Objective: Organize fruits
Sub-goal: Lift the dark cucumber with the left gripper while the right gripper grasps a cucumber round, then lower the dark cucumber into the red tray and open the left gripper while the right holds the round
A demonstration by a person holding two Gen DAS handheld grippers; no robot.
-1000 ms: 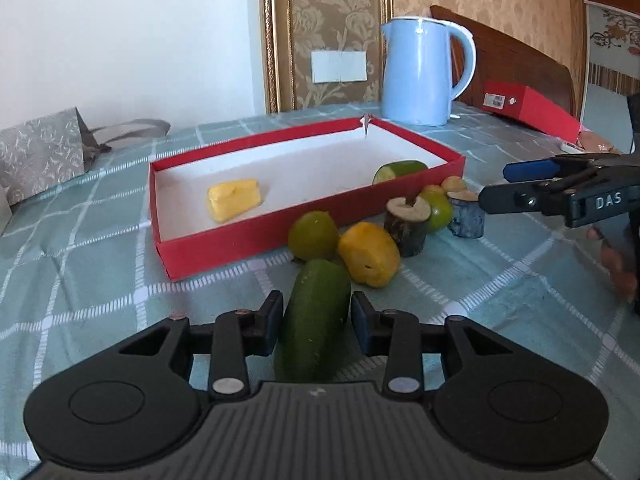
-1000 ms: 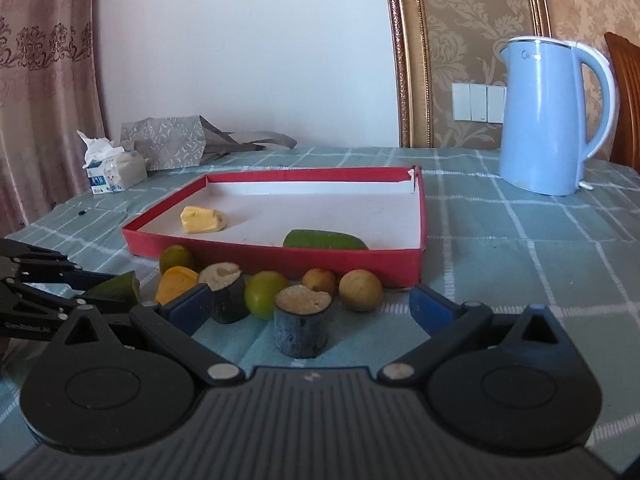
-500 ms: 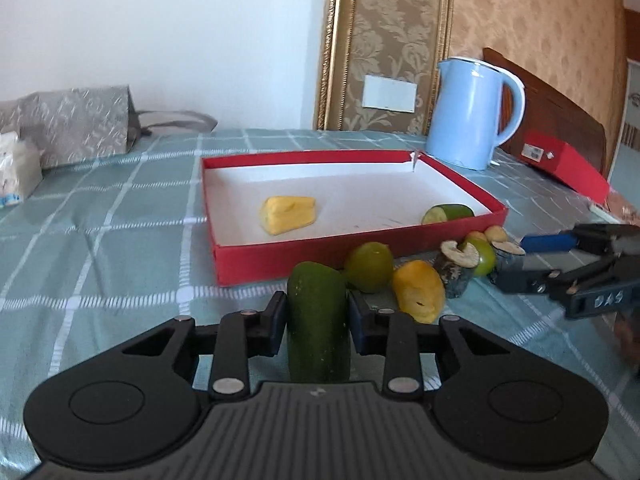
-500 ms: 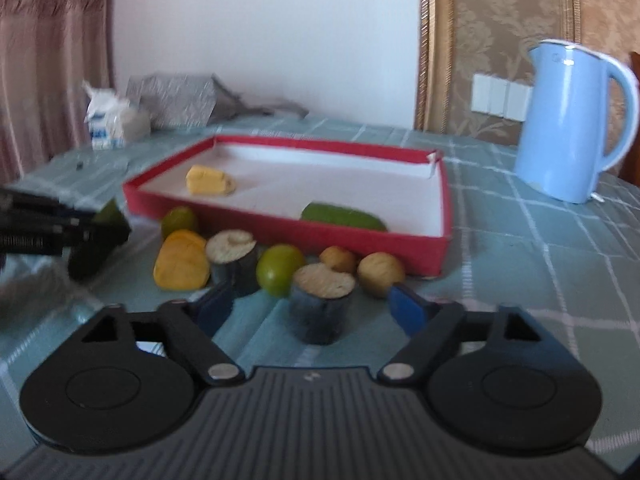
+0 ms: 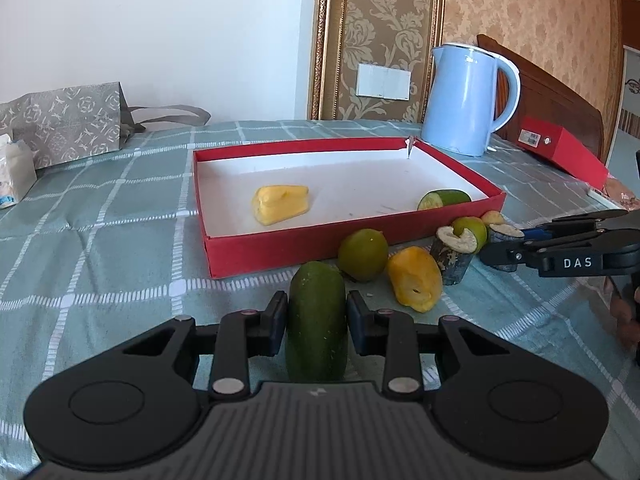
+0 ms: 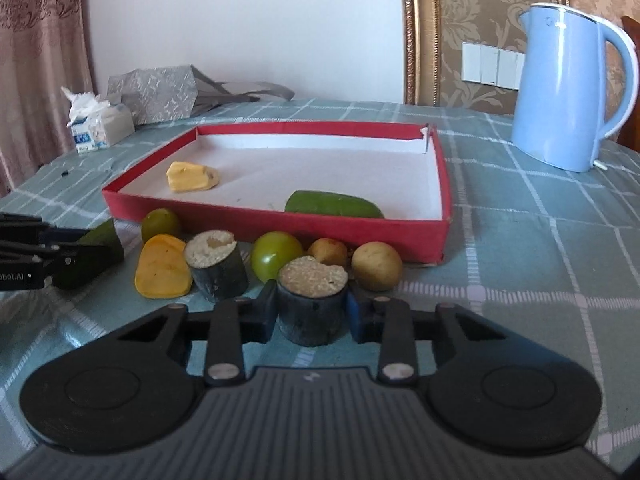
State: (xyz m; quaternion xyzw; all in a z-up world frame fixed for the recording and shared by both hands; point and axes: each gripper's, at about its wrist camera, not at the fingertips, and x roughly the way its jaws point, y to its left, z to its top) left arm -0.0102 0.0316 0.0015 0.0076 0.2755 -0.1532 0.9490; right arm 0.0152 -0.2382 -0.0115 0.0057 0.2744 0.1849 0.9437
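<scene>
Fingers [image 5: 276,326] of my left gripper [image 5: 316,326] press both sides of a dark green cucumber piece [image 5: 317,320], clamped on it, with its far end pointing toward the red tray [image 5: 304,246]. From this left wrist view I see the tray on the checked tablecloth [image 5: 100,248], holding a yellow fruit chunk [image 5: 280,204] toward its left and another green cucumber piece [image 5: 444,199] against its near right wall. Just outside the near wall sit a green lime [image 5: 363,254], a yellow-orange fruit [image 5: 415,278] and a dark cut cylinder [image 5: 454,254] with a pale top. My right gripper [image 5: 500,254] reaches in from the right at the far end of that row. A blue kettle [image 5: 466,100] stands beyond the tray, a grey bag [image 5: 68,120] far left.

From the right wrist view, my right gripper [image 6: 312,314] has its pads tight against a second dark cylinder [image 6: 312,304] standing upright on the cloth, so I read it as gripped. Behind it lie a green round fruit [image 6: 277,255] and two small brown fruits [image 6: 377,266], all just in front of the tray wall [image 6: 280,224]. My left gripper [image 6: 60,260] shows at the left edge with its cucumber piece [image 6: 94,254]. A tissue pack [image 6: 100,128] sits far left.
</scene>
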